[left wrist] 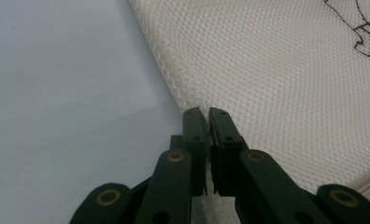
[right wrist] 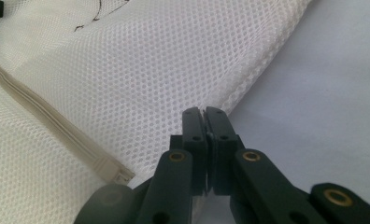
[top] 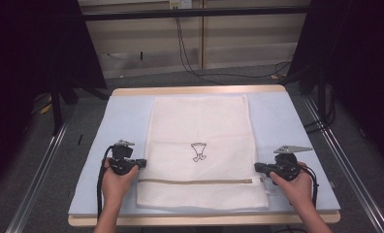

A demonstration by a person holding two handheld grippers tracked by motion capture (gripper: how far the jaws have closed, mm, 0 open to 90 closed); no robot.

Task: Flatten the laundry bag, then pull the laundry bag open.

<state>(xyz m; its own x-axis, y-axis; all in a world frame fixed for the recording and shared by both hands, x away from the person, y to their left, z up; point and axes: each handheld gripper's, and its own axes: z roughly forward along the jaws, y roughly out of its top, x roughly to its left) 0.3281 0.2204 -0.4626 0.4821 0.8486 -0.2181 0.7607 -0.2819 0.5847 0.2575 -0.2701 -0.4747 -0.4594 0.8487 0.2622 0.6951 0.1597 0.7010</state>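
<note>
Now the mesh laundry bag (top: 202, 150) lies flat mid-table, long axis twelve to six; your left gripper (top: 140, 163) pinches its nine o'clock edge, your right gripper (top: 258, 167) its three o'clock edge, jaws clamped on mesh.

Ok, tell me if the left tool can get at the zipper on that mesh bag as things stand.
Probably yes. The left tool sits at the left edge of the mesh bag, its jaws shut on that edge, and the zipper runs across just below with nothing between. It would have to let go first.
</note>
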